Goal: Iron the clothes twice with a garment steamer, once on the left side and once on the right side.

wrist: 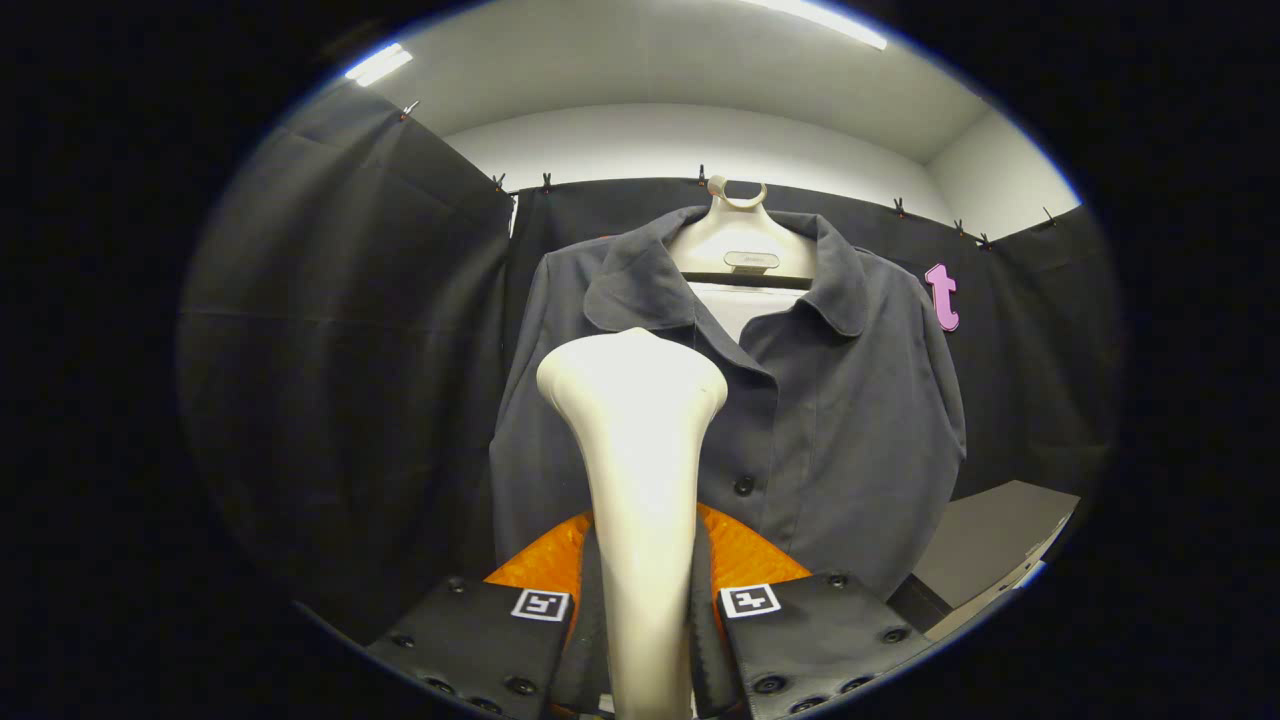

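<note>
A dark grey button-up shirt (850, 420) hangs on a pale hanger (740, 245) against the black cloth wall. My gripper (643, 600) is shut on the cream-white garment steamer (635, 420), whose handle runs up between both fingers. The steamer's wide head sits against the shirt's left chest, just below the collar. Black finger pads (590, 610) press the handle from either side. Orange parts of the gripper show behind the handle. The lower middle of the shirt is hidden by the steamer.
Black cloth walls (340, 350) enclose the booth to the left and behind the shirt. A grey tabletop (1000, 530) juts in at the lower right, beside the shirt's hem. White wall and ceiling lights lie above the cloth.
</note>
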`<control>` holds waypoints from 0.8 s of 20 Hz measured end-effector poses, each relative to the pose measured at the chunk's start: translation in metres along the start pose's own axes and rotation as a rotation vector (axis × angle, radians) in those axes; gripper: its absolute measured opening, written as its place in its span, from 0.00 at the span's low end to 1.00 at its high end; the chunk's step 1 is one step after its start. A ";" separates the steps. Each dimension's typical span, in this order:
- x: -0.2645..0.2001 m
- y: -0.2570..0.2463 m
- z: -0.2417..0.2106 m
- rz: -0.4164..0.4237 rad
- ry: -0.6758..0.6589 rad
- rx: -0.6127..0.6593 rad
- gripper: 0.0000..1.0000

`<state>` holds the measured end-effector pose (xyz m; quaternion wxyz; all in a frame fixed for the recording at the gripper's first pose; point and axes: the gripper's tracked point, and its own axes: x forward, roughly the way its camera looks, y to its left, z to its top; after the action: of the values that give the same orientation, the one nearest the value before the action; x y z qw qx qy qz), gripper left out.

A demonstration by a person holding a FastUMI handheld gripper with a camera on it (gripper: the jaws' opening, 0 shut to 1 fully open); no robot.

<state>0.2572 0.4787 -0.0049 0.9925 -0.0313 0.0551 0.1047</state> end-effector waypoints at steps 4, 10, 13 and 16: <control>0.006 -0.003 -0.012 -0.011 0.016 -0.007 0.41; 0.006 -0.008 -0.050 -0.022 0.076 -0.008 0.41; 0.000 -0.009 -0.070 -0.023 0.106 -0.011 0.41; -0.009 -0.008 -0.090 -0.023 0.137 -0.019 0.41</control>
<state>0.2409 0.4624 -0.0925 0.9872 -0.0486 0.1216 0.0915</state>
